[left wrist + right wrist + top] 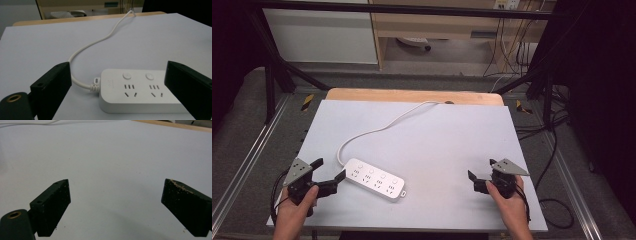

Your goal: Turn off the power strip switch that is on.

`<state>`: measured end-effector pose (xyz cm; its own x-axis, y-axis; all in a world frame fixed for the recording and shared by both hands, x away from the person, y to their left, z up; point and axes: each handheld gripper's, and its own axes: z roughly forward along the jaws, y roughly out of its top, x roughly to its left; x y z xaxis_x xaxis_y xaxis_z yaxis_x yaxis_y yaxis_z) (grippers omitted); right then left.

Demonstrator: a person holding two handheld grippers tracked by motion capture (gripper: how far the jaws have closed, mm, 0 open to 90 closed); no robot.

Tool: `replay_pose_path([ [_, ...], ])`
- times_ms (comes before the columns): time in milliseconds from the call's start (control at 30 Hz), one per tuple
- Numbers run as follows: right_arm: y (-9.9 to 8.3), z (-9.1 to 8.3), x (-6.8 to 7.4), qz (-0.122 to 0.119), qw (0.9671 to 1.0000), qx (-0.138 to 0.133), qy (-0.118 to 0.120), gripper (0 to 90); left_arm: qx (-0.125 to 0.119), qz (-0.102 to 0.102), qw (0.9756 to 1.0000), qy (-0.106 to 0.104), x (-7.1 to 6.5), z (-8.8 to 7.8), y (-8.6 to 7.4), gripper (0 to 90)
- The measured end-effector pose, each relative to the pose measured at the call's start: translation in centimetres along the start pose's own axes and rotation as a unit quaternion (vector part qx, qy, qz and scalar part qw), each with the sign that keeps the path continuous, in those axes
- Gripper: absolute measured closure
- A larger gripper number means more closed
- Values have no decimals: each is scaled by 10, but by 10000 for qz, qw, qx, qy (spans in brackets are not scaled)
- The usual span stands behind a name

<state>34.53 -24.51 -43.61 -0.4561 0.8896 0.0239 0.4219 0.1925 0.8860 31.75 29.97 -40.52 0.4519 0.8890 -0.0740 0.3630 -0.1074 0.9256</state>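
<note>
fingers (50,87) of the left gripper (328,176) are spread wide with nothing between them, and they sit right at the cord end of the white power strip (374,179). the power strip lies flat on the pale table sheet (437,150), near the front, a bit left of the middle, and slanted. its white cord (377,129) loops away to the far edge of the table and drops out of sight there. the right gripper (482,181) is well apart on the right, its jaws also spread and holding nothing, low over bare sheet. i think some things could go wrong. the strip is smooth and wide, so if the left jaws close on a slant it may slip out or spin on the sheet. if a jaw comes down on the cord where it joins the strip, it could pinch or bend it. if the strip is pulled too far toward the person, the cord may go tight and tug it back.
</note>
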Motion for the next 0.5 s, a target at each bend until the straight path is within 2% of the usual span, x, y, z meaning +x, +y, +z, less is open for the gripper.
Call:
replay_pose_path([
  [267, -2, 2, 0, 38, 9999, 89, 26, 69, -103, -11, 9999, 28, 1, -1, 1, 83],
  [400, -2, 3, 3, 58, 9997, 238, 43, 42, -154, -7, 9999, 25, 0, -4, 2, 84],
  [500, 1, -2, 8, 99, 9997, 226, 4, 34, -181, -55, 9998, 49, -2, -4, 4, 89],
])
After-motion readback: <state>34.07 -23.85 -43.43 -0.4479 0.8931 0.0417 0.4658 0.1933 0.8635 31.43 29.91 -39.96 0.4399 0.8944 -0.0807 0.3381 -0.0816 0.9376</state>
